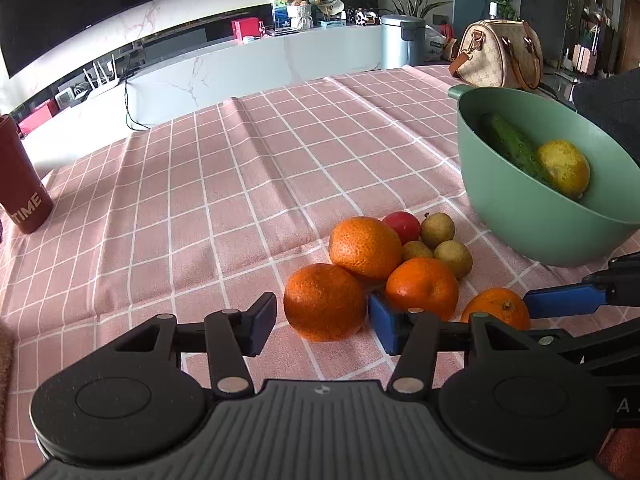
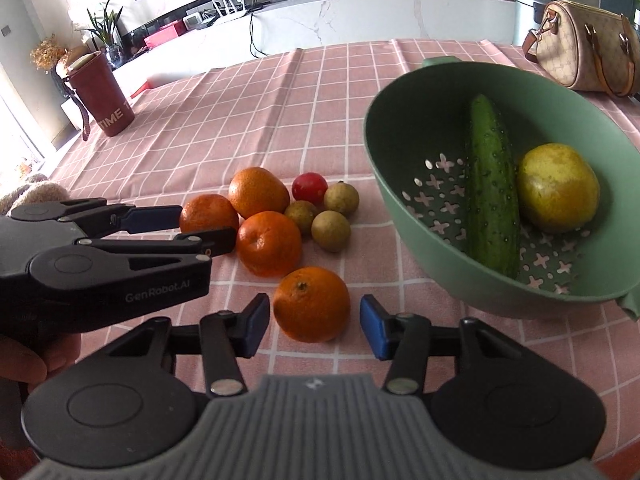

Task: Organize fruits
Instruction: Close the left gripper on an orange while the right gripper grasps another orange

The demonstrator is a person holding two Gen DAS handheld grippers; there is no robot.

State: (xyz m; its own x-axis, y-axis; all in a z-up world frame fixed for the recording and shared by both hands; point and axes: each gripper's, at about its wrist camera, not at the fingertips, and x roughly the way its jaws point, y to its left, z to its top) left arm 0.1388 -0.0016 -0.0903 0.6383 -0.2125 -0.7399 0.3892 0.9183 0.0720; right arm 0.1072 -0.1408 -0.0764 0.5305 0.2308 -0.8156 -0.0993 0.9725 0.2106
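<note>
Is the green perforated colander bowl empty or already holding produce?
Holding produce. The green perforated colander bowl contains a dark green cucumber and a round yellow fruit, side by side; the four oranges lie outside on the cloth.

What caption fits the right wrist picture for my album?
Open right claw straddles an orange beside the green bowl.

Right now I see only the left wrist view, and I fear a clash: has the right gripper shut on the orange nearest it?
Observer: No. The right gripper is open, a finger on each side of that orange, neither touching it.
Operator: Is the bowl's floor solid?
Observer: No, the green bowl has cross-shaped holes through its floor.
Operator: Where does the cucumber rest?
Observer: The cucumber lies on those holes, its far end up the wall.
</note>
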